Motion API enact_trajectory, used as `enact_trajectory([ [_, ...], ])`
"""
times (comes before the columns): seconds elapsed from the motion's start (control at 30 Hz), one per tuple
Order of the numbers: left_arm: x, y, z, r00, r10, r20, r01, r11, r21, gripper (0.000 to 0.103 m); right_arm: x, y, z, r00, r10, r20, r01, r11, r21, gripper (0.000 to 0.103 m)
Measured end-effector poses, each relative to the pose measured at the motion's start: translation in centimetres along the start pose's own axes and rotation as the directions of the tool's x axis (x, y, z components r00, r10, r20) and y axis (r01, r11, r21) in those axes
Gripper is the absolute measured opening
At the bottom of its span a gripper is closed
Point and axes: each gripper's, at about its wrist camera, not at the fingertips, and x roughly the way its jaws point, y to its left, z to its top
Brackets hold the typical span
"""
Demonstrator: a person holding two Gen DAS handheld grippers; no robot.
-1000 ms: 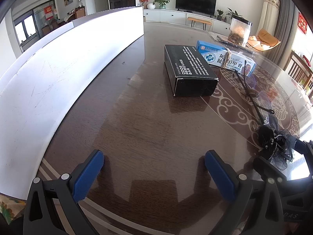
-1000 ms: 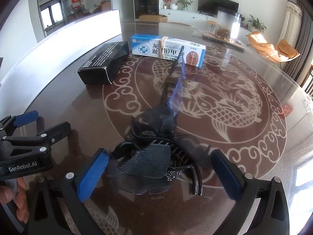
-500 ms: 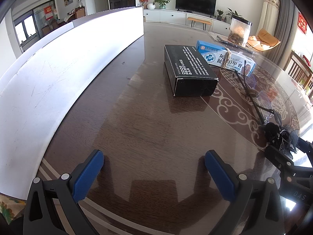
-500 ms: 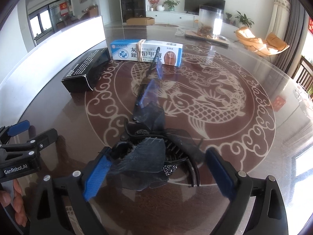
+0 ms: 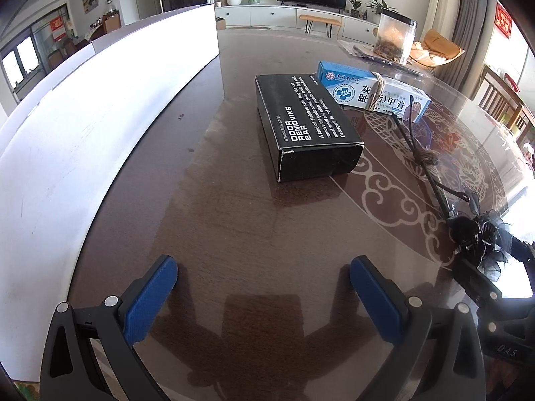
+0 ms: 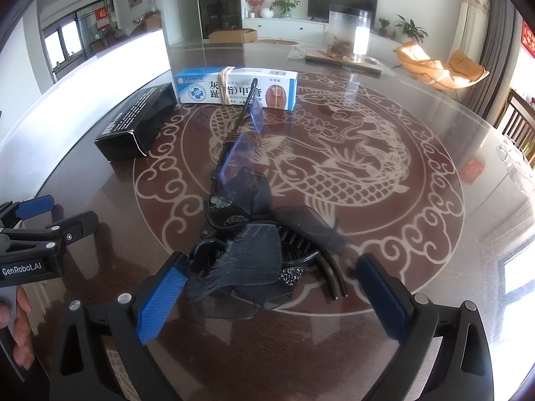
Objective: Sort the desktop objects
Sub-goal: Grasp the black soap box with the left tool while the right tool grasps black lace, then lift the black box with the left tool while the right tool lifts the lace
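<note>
A black mesh-bow hair clip [image 6: 254, 254] lies on the glass tabletop between the open fingers of my right gripper [image 6: 271, 295]; its left pad touches the clip's edge. A thin black headband [image 6: 239, 127] runs from the clip toward a blue-and-white medicine box [image 6: 235, 88]. A black box [image 5: 307, 123] lies left of it. My left gripper [image 5: 264, 295] is open and empty over bare table. The clip also shows in the left wrist view [image 5: 474, 237], beside the right gripper's finger.
A long white panel [image 5: 83, 127] borders the table's left side. A clear container [image 6: 347, 35] on a tray stands at the far side. The left gripper's body [image 6: 36, 240] sits to the left of the right gripper. Chairs stand at the right edge.
My right gripper has moved forward around the hair clip, and its fingers now flank it. The left gripper has not moved.
</note>
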Motion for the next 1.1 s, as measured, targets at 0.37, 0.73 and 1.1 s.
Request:
enact_trajectory([
  [0.37, 5.3, -2.8, 9.0, 1.0, -0.011, -0.008, 0.012, 0.999, 0.035, 0.088, 0.0, 0.0, 0.0, 1.0, 0.0, 0.0, 0.0, 1.0, 0.0, 0.1],
  [0.73, 0.1, 0.2, 0.9, 0.992, -0.057, 0.11, 0.047, 0.995, 0.091, 0.058, 0.0, 0.0, 0.0, 1.0, 0.0, 0.0, 0.0, 1.0, 0.0, 0.1],
  [1.1, -0.8, 0.2, -0.7, 0.991, -0.05, 0.125, 0.04, 0.996, 0.082, 0.059, -0.2, 0.2, -0.1, 1.0, -0.021, 0.0, 0.021, 1.0, -0.006, 0.103],
])
